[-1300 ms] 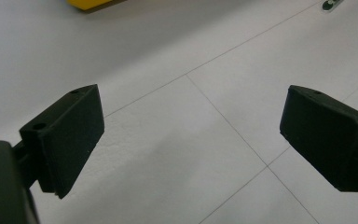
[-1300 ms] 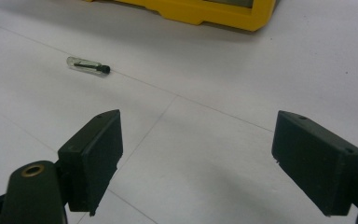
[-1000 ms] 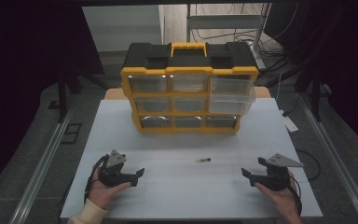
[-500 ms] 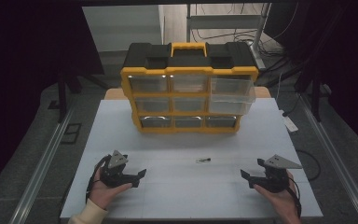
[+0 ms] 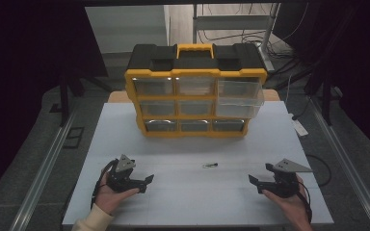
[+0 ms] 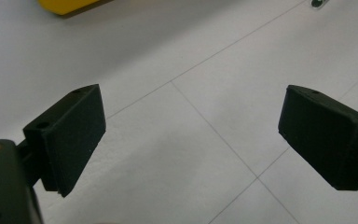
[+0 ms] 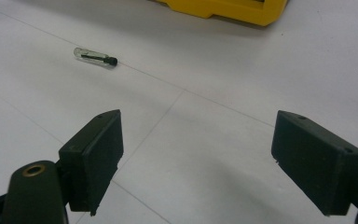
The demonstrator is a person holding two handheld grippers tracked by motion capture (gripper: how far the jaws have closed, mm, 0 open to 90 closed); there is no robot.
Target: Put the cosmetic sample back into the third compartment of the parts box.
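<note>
— High view first: where do the two grippers sit?

— Low in the frame, both resting in the person's hands on the white table [image 5: 192, 139]. The left gripper [image 5: 144, 181] is at lower left, the right gripper [image 5: 256, 182] at lower right, well apart from each other, their tips pointing toward the middle of the frame.

— Are the jaws holding anything?

— No. In the left gripper view the left gripper [image 6: 191, 135] has its two black jaws spread wide with bare table between them. The right gripper view shows the same for the right gripper [image 7: 196, 154]: jaws apart, nothing between them.

— And the small object?

— A small clear tube with a dark cap [image 5: 210, 165] lies flat on the table, just right of centre in the high view, between the grippers and a little beyond them, touching neither. In the right gripper view the tube [image 7: 94, 56] sits at upper left, ahead of the left-hand jaw. A dark bit at the top right edge of the left gripper view may be it; I cannot tell.

— What stands behind?

— A yellow and black drawer organizer [image 5: 195, 91] in the upper middle of the high view, with its upper-right clear drawer [image 5: 239, 96] pulled out.
</note>
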